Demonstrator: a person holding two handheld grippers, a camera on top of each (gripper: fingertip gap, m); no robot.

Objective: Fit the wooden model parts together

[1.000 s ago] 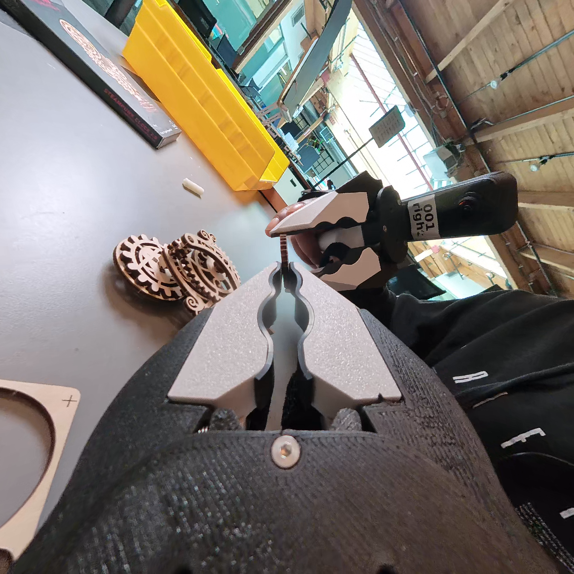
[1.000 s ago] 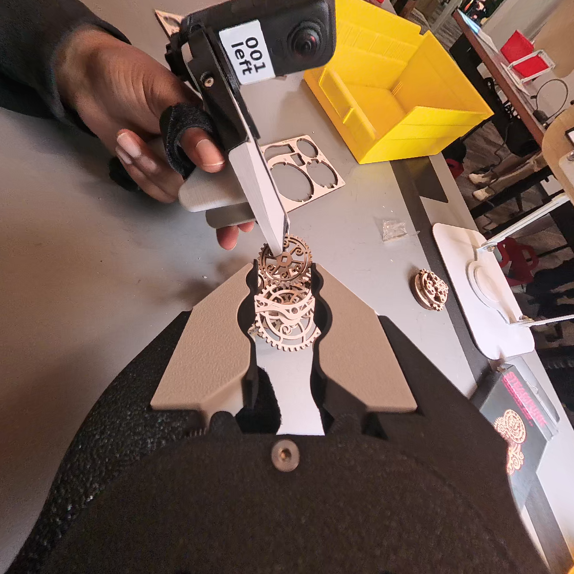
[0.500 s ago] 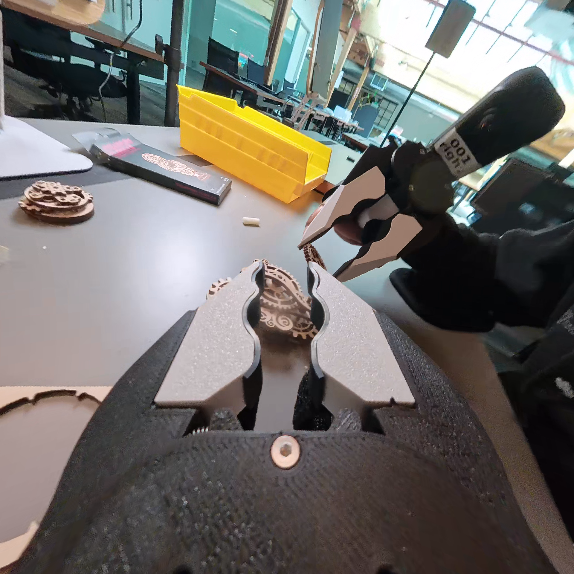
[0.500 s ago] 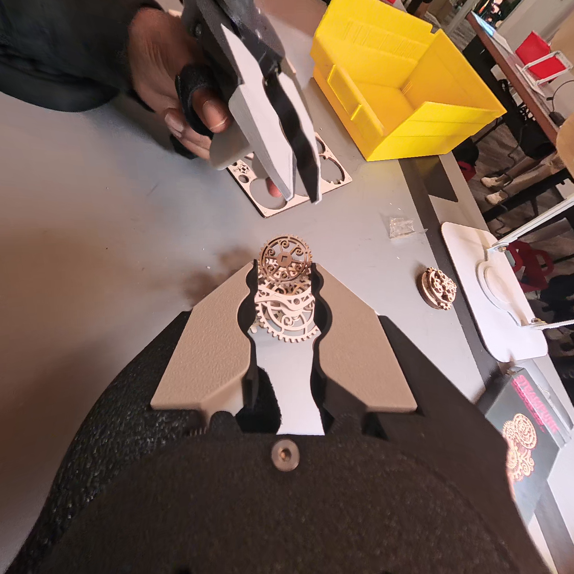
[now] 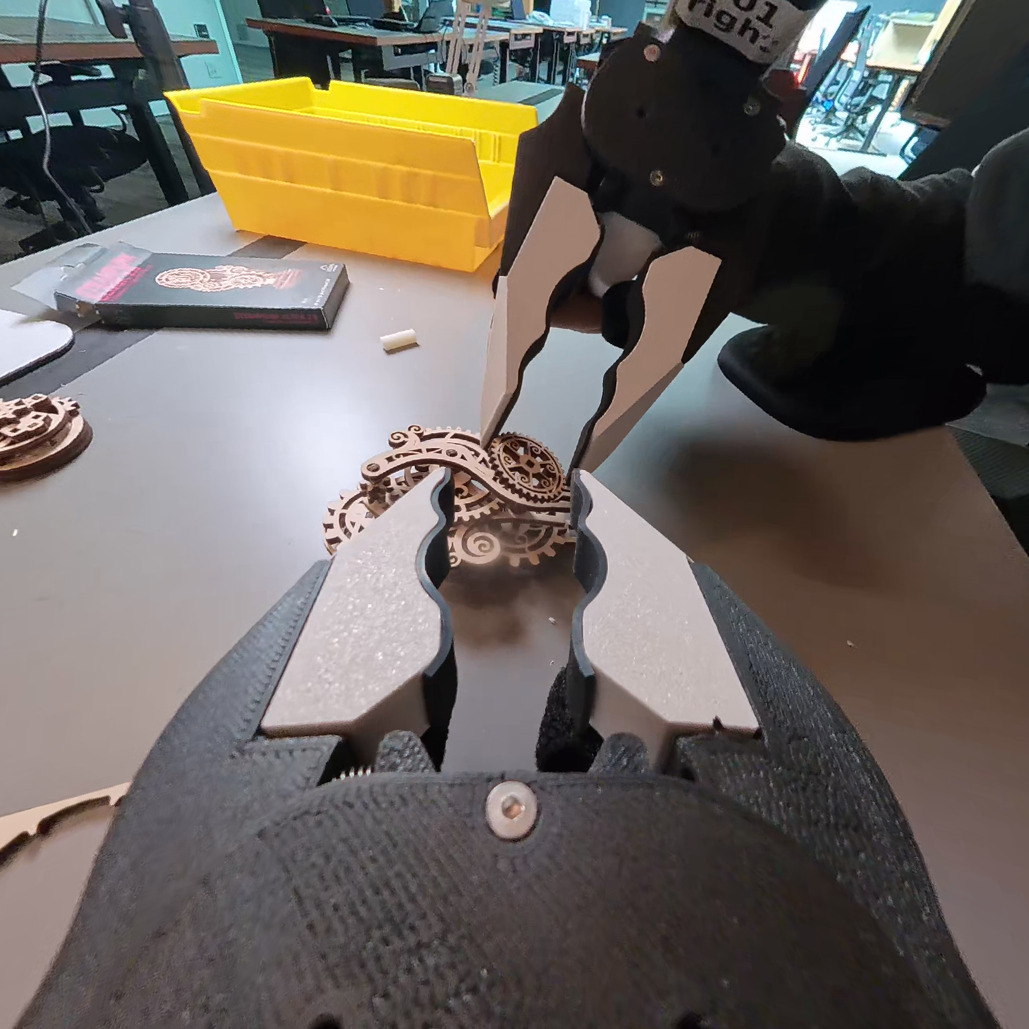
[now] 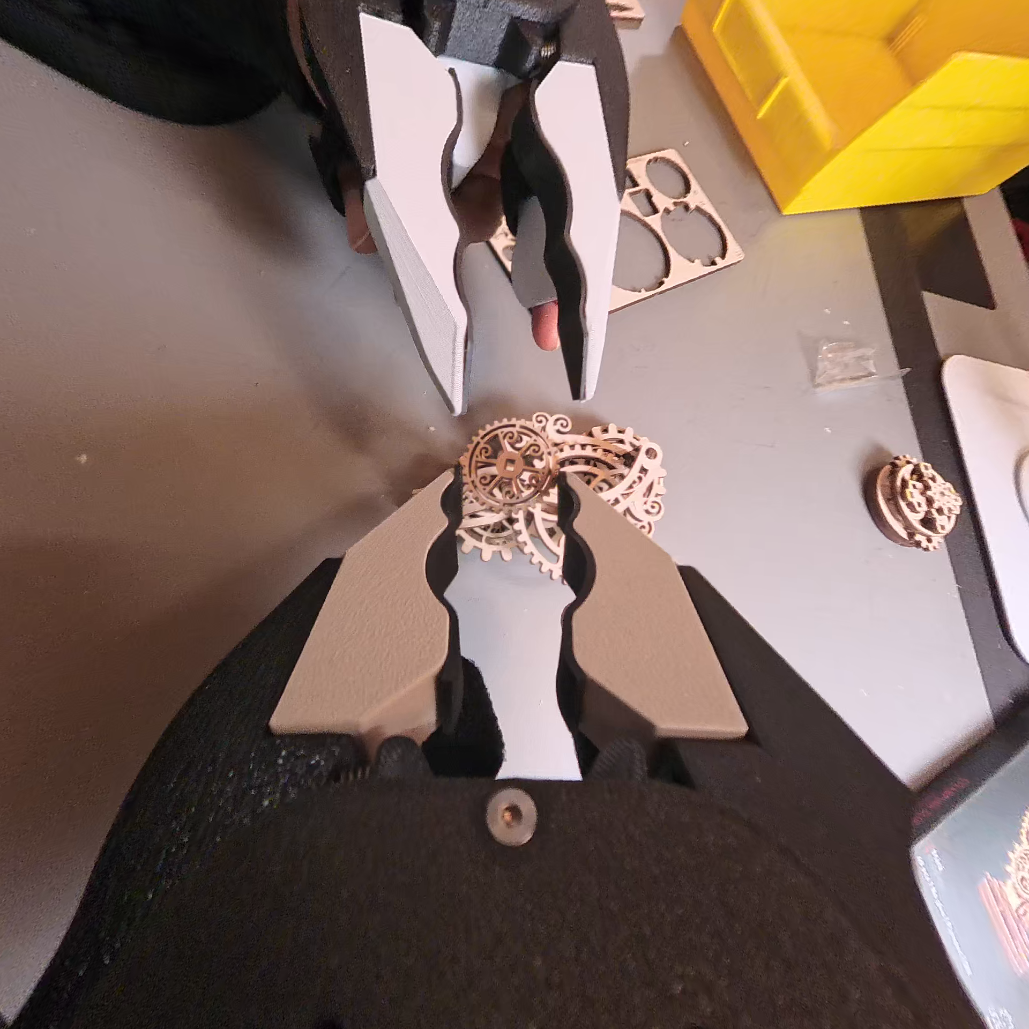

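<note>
A wooden gear model [image 5: 423,462] sits low over the grey table [image 5: 195,501], with a small round gear [image 5: 529,462] on top. My right gripper [image 5: 534,451] comes down from the upper right, and its two fingertips clamp that top gear. In the right wrist view its pads [image 6: 454,484] press both edges of the gear [image 6: 506,462], and the rest of the model [image 6: 623,473] spreads to the right. My left gripper [image 5: 509,481] is open and empty, with its tips either side of the model's near edge. In the right wrist view the left gripper [image 6: 520,401] hovers just beyond the model.
A yellow bin [image 5: 345,184] stands at the back. A black box [image 5: 206,295], a small white peg [image 5: 398,339] and a second small wooden assembly [image 5: 33,434] lie to the left. A punched-out wooden sheet [image 6: 679,239] and a small plastic bag [image 6: 835,362] lie beyond the model. My two grippers' fingertips are within a few centimetres of each other. Left tips and right tips are each some 20 cm from the small white peg [image 5: 398,339].
My left gripper was shut on the thin gear at the model's top. It let go, pulled back, opened wide and returned near the model. My right gripper kept its hold and lowered the model.
</note>
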